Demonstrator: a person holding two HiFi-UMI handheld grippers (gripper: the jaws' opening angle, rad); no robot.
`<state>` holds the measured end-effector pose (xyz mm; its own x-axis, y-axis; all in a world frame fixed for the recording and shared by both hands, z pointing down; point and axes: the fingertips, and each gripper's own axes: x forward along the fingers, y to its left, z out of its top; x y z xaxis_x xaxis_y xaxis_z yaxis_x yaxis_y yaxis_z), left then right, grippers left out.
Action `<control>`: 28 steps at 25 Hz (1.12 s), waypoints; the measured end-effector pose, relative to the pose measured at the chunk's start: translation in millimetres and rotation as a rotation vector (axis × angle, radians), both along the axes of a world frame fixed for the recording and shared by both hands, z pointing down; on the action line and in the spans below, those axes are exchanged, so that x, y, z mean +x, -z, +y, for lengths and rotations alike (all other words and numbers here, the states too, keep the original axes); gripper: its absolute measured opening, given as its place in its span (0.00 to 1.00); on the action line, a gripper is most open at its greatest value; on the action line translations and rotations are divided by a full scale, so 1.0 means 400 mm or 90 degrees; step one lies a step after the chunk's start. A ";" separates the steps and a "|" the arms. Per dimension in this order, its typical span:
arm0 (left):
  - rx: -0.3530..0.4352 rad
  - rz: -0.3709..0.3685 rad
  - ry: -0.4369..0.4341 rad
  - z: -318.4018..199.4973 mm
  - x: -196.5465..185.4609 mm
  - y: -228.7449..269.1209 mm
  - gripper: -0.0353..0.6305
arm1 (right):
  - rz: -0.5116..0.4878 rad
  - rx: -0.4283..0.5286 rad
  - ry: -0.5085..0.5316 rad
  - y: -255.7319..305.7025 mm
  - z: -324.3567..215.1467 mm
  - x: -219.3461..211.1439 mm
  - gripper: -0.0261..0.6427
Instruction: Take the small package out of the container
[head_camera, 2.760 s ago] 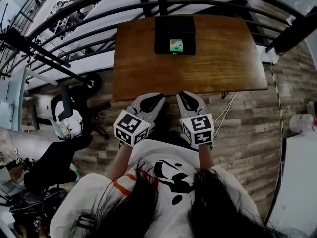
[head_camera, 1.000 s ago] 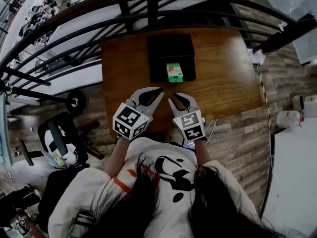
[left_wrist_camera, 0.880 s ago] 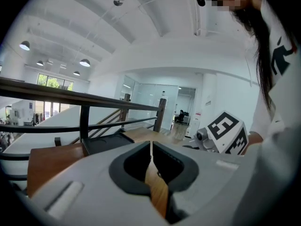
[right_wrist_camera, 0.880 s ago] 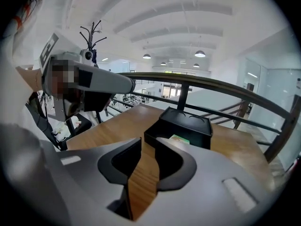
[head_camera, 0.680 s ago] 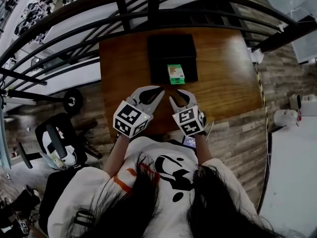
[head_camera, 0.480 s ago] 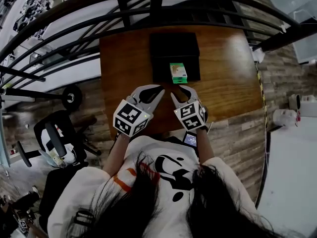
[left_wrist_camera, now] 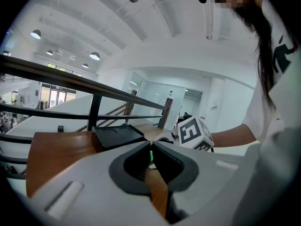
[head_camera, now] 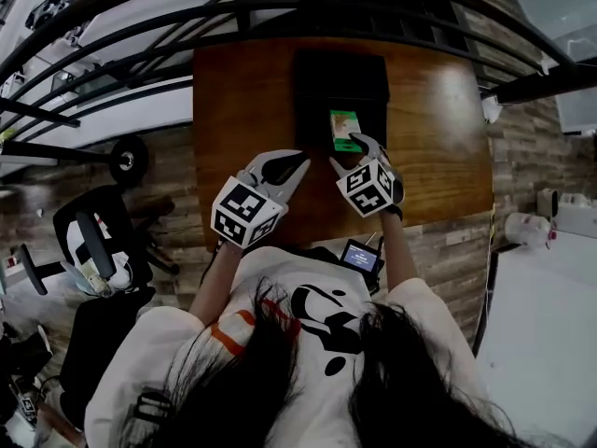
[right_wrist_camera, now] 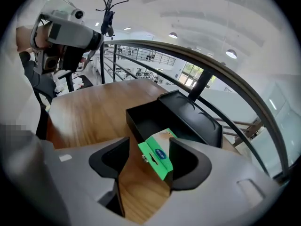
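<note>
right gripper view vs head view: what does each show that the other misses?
Right gripper view only: the right gripper's jaws stand apart around the small green package, unclamped, which sits tilted at the black container's near wall; its lid lies open behind. Head view only: the person's white shirt, dark hair, wood-plank floor. Both: package, container, brown wooden table.

The print on the small package [right_wrist_camera: 156, 157] is too small to read.
</note>
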<state>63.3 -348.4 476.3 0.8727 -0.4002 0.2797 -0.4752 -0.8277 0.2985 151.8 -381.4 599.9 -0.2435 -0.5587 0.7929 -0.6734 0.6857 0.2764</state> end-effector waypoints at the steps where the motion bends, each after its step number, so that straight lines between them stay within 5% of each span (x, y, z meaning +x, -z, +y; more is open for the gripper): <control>1: 0.000 0.001 0.001 0.000 -0.004 -0.001 0.05 | 0.013 -0.004 0.008 -0.006 -0.007 0.004 0.46; 6: -0.004 0.004 0.007 -0.010 -0.012 -0.008 0.05 | 0.089 -0.042 0.064 -0.045 -0.040 0.027 0.57; 14: -0.005 0.008 0.028 -0.024 -0.032 -0.012 0.05 | 0.133 -0.088 0.090 -0.112 -0.050 0.035 0.59; 19: -0.007 0.010 0.045 -0.032 -0.059 -0.019 0.05 | 0.179 -0.060 0.095 -0.119 -0.063 0.037 0.52; 28: -0.003 0.013 0.043 -0.023 -0.060 -0.017 0.05 | 0.162 -0.053 0.095 -0.078 -0.033 0.018 0.37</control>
